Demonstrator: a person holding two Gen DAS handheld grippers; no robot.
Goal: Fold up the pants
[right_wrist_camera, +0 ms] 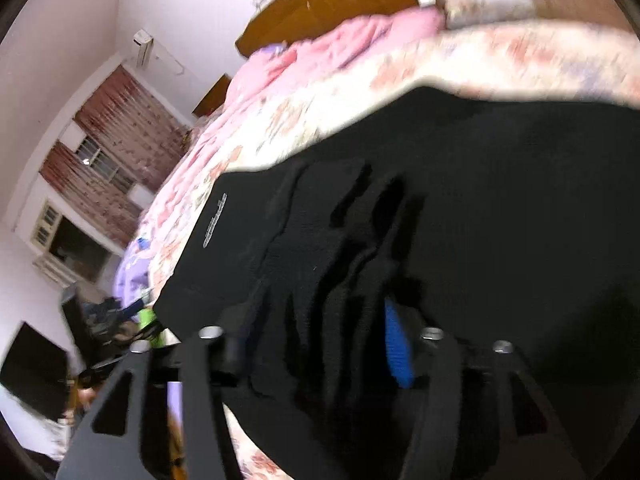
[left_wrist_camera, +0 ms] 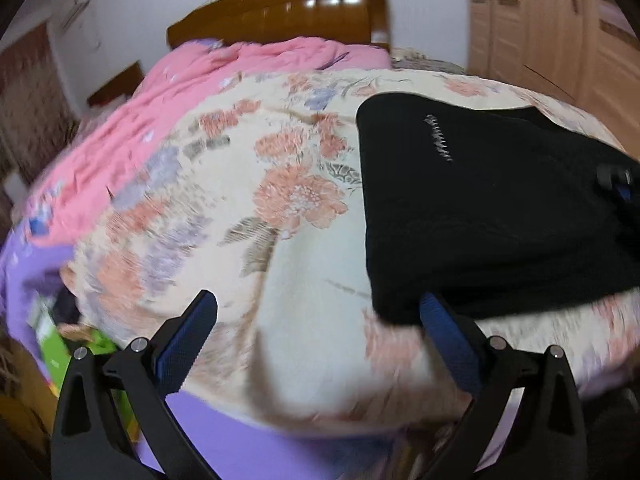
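Observation:
Black pants [left_wrist_camera: 480,208] with a small white logo lie folded on the floral bedspread [left_wrist_camera: 280,200], at the right of the left wrist view. My left gripper [left_wrist_camera: 316,320] is open and empty, its right finger just at the pants' near corner. In the right wrist view the pants [right_wrist_camera: 500,200] fill the centre and bunch up between the fingers of my right gripper [right_wrist_camera: 320,320], which is shut on the gathered fabric. The right gripper also shows at the far right of the left wrist view [left_wrist_camera: 616,184].
A pink quilt [left_wrist_camera: 160,128] lies at the back left of the bed before a wooden headboard [left_wrist_camera: 288,12]. A wooden wardrobe [left_wrist_camera: 552,32] stands at the right. Clutter and a green box [left_wrist_camera: 52,336] sit on the floor at the left.

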